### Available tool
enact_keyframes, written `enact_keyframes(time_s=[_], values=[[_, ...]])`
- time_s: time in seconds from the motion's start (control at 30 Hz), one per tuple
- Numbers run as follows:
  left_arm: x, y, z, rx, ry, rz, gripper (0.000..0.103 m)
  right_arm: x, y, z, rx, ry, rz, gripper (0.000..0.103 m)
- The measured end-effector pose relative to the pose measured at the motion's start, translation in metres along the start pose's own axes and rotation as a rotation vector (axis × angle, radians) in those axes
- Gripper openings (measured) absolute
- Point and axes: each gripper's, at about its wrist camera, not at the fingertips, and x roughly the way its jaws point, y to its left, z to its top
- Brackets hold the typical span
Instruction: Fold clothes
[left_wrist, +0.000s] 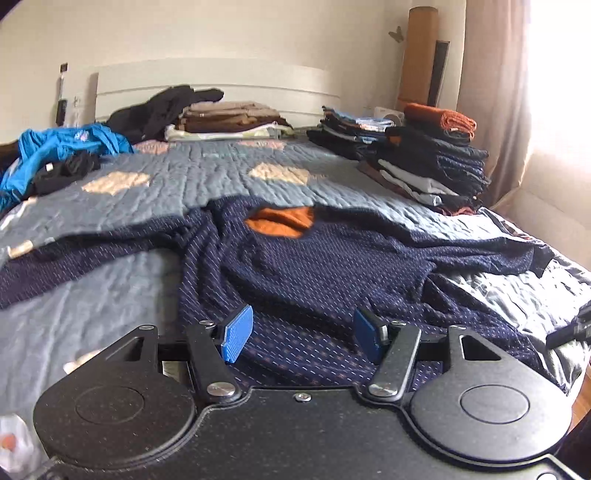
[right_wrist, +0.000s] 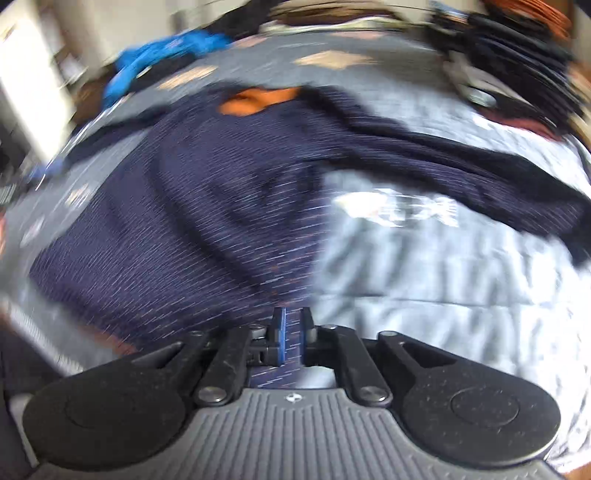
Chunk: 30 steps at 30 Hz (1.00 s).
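While our right gripper (right_wrist: 291, 338) pinches the hem of the navy sweater (left_wrist: 295, 266) spread across the centre of the quilt (left_wrist: 166, 184), likely to pull it flat for folding, our left gripper (left_wrist: 301, 330) hovers over the hem, jaws apart.

The left wrist camera sat low at the foot of the bed (left_wrist: 122, 184), looking level along the quilt toward the headboard (left_wrist: 221, 81). The right wrist camera hung higher, tilted down and close over the navy sweater (right_wrist: 207, 206), its view blurred. Both caught that sweater, the blue garment (left_wrist: 66, 147) and the folded stacks (left_wrist: 432, 162).
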Motion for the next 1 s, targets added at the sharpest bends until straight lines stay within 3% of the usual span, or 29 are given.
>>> enact_keyframes(time_s=[0.13,0.3,0.37,0.4,0.43,0.5,0.57,0.77,0.9,1.0], values=[[-0.010,0.027,0.013,-0.007,0.007,0.010,0.070,0.019,0.025,0.002,-0.068,0.041,-0.017,0.048],[-0.004,0.045,0.005,0.031,0.114,0.047,0.070,0.039,0.023,0.000,-0.065,0.082,-0.074,0.049],[-0.001,0.045,0.000,0.040,0.138,0.059,0.070,0.046,0.025,-0.003,-0.103,0.097,-0.100,0.045],[0.000,0.045,-0.003,0.045,0.150,0.065,0.070,0.048,0.026,-0.005,-0.126,0.103,-0.116,0.036],[0.001,0.045,-0.005,0.050,0.161,0.071,0.070,0.050,0.025,-0.008,-0.143,0.105,-0.119,0.018],[0.002,0.046,-0.009,0.040,0.160,0.078,0.070,0.048,0.022,-0.011,-0.134,0.096,-0.099,0.008],[0.000,0.057,-0.009,0.013,0.158,0.081,0.070,0.042,0.017,-0.013,-0.090,0.076,-0.066,0.005],[0.002,0.061,-0.013,-0.010,0.154,0.090,0.070,0.000,-0.019,-0.012,0.208,-0.066,0.121,0.004],[0.001,0.059,-0.012,-0.010,0.145,0.082,0.070,-0.027,-0.033,-0.013,0.295,-0.127,0.184,0.004],[0.000,0.058,-0.011,-0.009,0.145,0.079,0.070,-0.029,-0.040,-0.013,0.287,-0.121,0.174,0.004]])
